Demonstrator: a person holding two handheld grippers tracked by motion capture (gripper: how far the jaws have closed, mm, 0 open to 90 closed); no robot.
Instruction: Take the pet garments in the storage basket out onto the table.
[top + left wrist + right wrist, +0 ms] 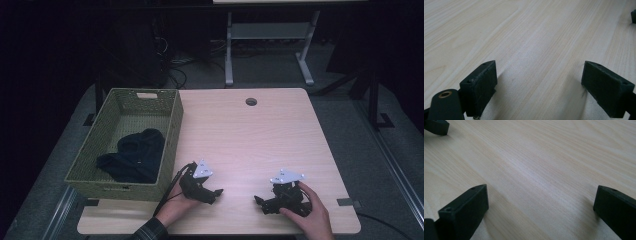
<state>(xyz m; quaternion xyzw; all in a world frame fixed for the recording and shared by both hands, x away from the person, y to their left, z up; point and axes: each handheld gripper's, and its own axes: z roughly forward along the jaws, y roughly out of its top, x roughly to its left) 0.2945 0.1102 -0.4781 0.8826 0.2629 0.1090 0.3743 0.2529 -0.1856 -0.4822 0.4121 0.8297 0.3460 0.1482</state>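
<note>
Dark cloth (134,156) lies bunched in the green woven basket (170,131), left of both empty, wide-open grippers resting on the table (260,135), with the left gripper (212,194) nearer than the right gripper (260,202).

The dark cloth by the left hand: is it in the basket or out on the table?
In. The dark cloth lies bunched on the floor of the green woven basket, inside its walls; none of it hangs over the rim.
</note>
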